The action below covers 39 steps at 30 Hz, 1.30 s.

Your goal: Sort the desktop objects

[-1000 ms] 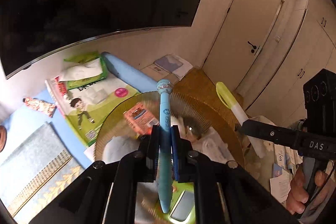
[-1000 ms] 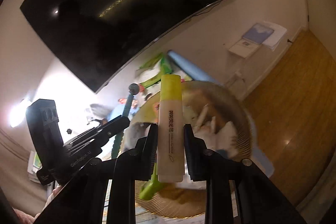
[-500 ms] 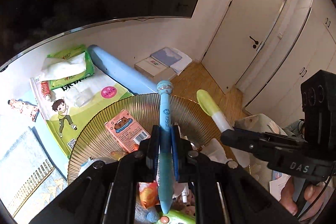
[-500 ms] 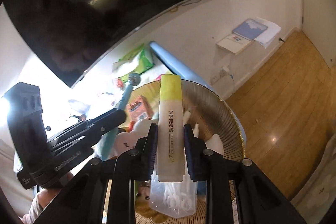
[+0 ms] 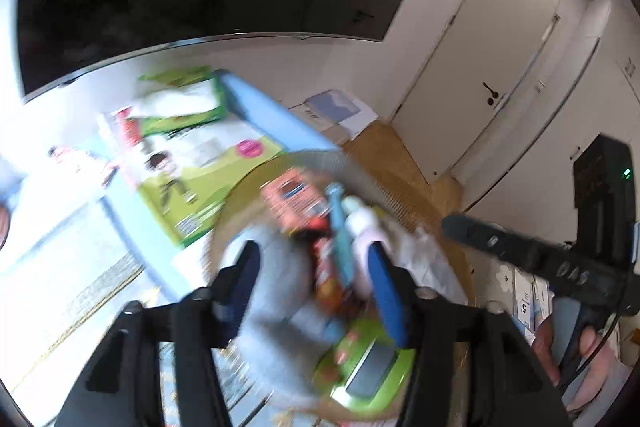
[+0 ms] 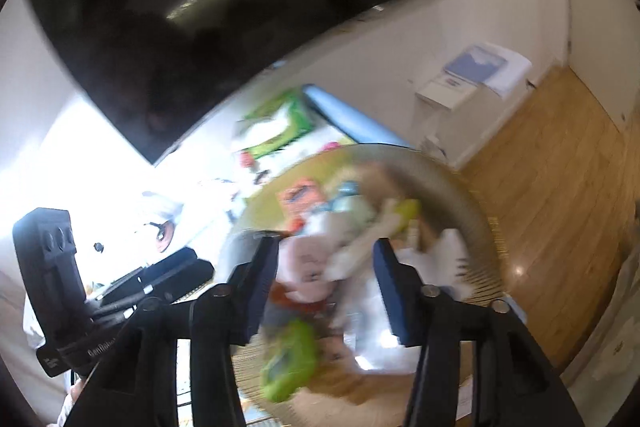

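Note:
Both views are motion-blurred. My left gripper [image 5: 312, 255] hovers over a round wicker basket [image 5: 400, 191], jaws opening with nothing pressed between them. The light blue pen [image 5: 340, 231] lies loose among the basket's contents, just beyond the fingers. Over the same basket [image 6: 472, 195], my right gripper [image 6: 326, 247] is opening too. Its yellow-capped highlighter [image 6: 396, 223] drops free, tilted, past the right finger. The blue pen [image 6: 344, 195] shows further in. Each gripper appears in the other's view: the right gripper [image 5: 520, 255] and the left gripper [image 6: 172, 275].
The basket holds an orange carton [image 5: 292, 195], a green gadget [image 5: 368, 375], a grey soft thing [image 5: 276, 279] and white items. A green book [image 5: 208, 163] and a tissue pack [image 5: 180, 99] lie on the blue-edged table behind. A dark screen hangs above; wooden floor [image 6: 560, 167] lies right.
Both grippers have opened. The blue pen left the left gripper's jaws and the highlighter left the right gripper's, both dropping into the basket. Both hands shifted over the basket.

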Each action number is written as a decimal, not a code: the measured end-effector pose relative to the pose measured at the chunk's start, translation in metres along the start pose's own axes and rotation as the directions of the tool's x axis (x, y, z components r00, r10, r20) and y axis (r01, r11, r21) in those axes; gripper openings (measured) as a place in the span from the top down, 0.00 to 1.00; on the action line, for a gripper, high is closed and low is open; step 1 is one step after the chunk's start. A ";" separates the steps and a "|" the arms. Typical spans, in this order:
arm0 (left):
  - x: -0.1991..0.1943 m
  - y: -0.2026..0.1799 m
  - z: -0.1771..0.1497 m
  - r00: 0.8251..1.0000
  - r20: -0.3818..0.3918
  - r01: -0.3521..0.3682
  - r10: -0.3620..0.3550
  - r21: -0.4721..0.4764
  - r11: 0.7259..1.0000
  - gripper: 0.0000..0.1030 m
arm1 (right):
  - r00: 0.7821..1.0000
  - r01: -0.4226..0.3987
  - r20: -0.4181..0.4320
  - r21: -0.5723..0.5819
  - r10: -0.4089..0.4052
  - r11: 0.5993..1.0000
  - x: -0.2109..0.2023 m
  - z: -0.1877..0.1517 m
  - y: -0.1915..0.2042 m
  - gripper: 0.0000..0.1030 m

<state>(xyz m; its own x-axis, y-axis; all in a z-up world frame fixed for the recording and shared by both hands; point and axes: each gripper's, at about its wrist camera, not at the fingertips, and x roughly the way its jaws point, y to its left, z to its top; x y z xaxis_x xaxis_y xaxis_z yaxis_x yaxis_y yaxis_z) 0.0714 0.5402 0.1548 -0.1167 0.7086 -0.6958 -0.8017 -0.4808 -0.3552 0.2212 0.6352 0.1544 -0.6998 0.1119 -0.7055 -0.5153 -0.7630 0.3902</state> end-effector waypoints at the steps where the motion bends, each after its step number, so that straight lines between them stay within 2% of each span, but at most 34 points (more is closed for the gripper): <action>1: -0.011 0.007 -0.006 1.000 0.009 -0.002 0.003 -0.014 1.000 0.42 | 1.000 -0.006 0.002 -0.033 0.006 0.999 -0.001 -0.003 0.014 0.49; 3: -0.032 0.023 -0.019 1.000 0.017 -0.023 0.024 -0.039 0.999 0.41 | 1.000 -0.014 0.005 -0.105 0.015 0.994 -0.003 -0.008 0.044 0.44; 9: -0.097 0.083 -0.058 0.990 0.035 -0.129 0.134 -0.129 0.983 0.40 | 0.998 -0.056 -0.014 -0.298 0.054 0.953 0.002 -0.033 0.137 0.41; 11: -0.119 0.106 -0.072 0.984 0.041 -0.165 0.173 -0.164 0.973 0.35 | 0.997 -0.081 -0.021 -0.337 0.079 0.938 0.005 -0.043 0.164 0.41; 17: -0.180 0.176 -0.113 0.955 0.037 -0.271 0.296 -0.302 0.914 0.34 | 0.987 -0.163 -0.069 -0.408 0.148 0.898 0.021 -0.067 0.233 0.40; 21: -0.215 0.214 -0.139 0.933 0.036 -0.321 0.359 -0.374 0.870 0.34 | 0.984 -0.177 -0.104 -0.447 0.146 0.877 0.034 -0.086 0.270 0.39; 24: -0.238 0.235 -0.158 0.916 0.034 -0.353 0.400 -0.406 0.843 0.34 | 0.981 -0.179 -0.147 -0.451 0.125 0.874 0.049 -0.101 0.289 0.36; 26: -0.248 0.248 -0.171 0.905 0.020 -0.377 0.424 -0.424 0.824 0.30 | 0.980 -0.164 -0.175 -0.453 0.093 0.876 0.064 -0.111 0.299 0.34; 30: -0.256 0.273 -0.199 0.883 -0.029 -0.431 0.468 -0.446 0.785 0.28 | 0.966 -0.160 -0.253 -0.444 0.048 0.882 0.094 -0.137 0.311 0.34; 35: -0.255 0.303 -0.232 0.860 -0.117 -0.489 0.496 -0.465 0.738 0.28 | 0.946 -0.141 -0.325 -0.446 -0.014 0.884 0.132 -0.168 0.312 0.34; 39: -0.235 0.326 -0.250 0.820 -0.240 -0.569 0.519 -0.443 0.693 0.27 | 0.942 -0.105 -0.330 -0.478 -0.067 0.872 0.157 -0.187 0.310 0.34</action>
<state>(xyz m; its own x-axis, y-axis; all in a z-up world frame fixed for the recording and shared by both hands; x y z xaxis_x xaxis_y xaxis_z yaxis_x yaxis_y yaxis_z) -0.0162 0.0876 0.0466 -0.3712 0.2073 -0.9051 -0.2292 -0.9650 -0.1270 0.0435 0.2973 0.0539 -0.4611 -0.0537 -0.8857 -0.1395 -0.9814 0.1322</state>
